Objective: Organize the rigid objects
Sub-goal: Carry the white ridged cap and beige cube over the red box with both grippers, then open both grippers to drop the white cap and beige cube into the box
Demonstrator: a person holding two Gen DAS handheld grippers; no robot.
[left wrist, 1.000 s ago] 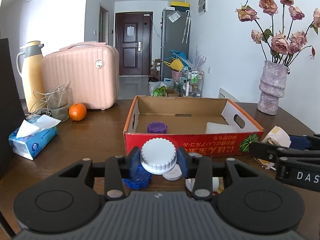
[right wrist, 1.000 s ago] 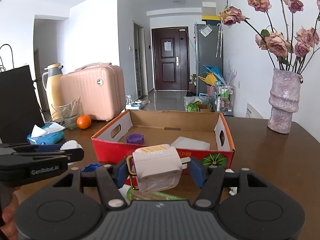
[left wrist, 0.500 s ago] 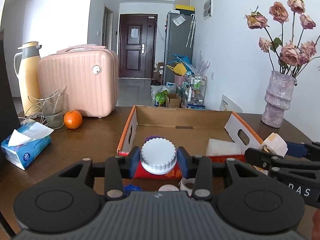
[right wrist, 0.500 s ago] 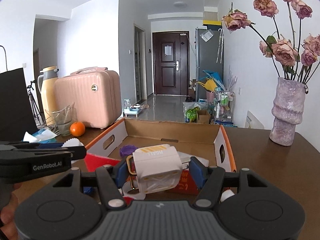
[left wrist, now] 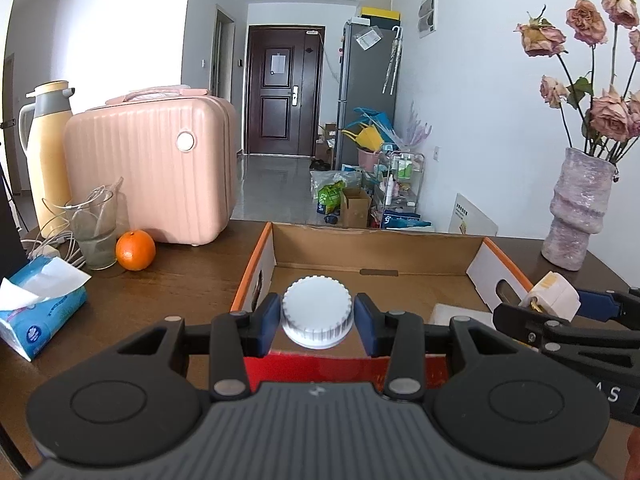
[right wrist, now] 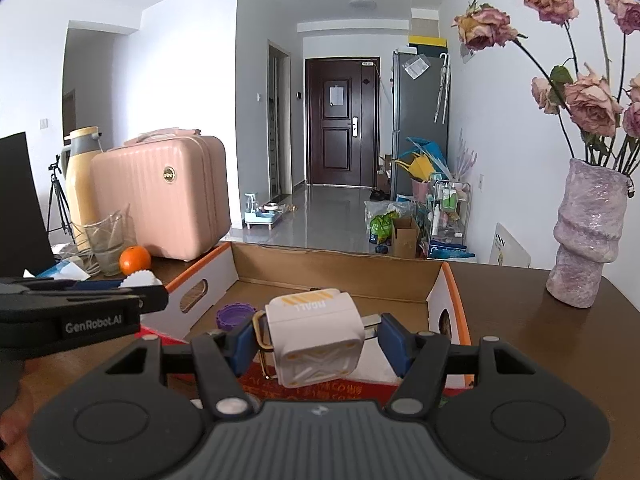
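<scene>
Left wrist view: the left gripper [left wrist: 317, 317] is closed on a white ribbed cap [left wrist: 317, 311], held over the near red wall of a cardboard box [left wrist: 376, 249].
Both blue pads press the sides of the cap. The box stands open on a dark wooden table [left wrist: 180, 280]. At the right edge the right gripper [left wrist: 554, 305] holds a white plug [left wrist: 554, 290] by the right wall of the box. An orange [left wrist: 135, 244] lies near a pink suitcase [left wrist: 150, 170].

Right wrist view: the right gripper [right wrist: 316, 339] grips the white plug [right wrist: 316, 334] above the front edge of the box [right wrist: 340, 268].
A purple cap [right wrist: 236, 315] lies inside the box on its floor, at the left. The left gripper [right wrist: 136, 286] with the white cap [right wrist: 138, 279] is at the left edge. A purple vase [right wrist: 588, 236] stands on the table [right wrist: 520, 312] to the right of the box.
</scene>
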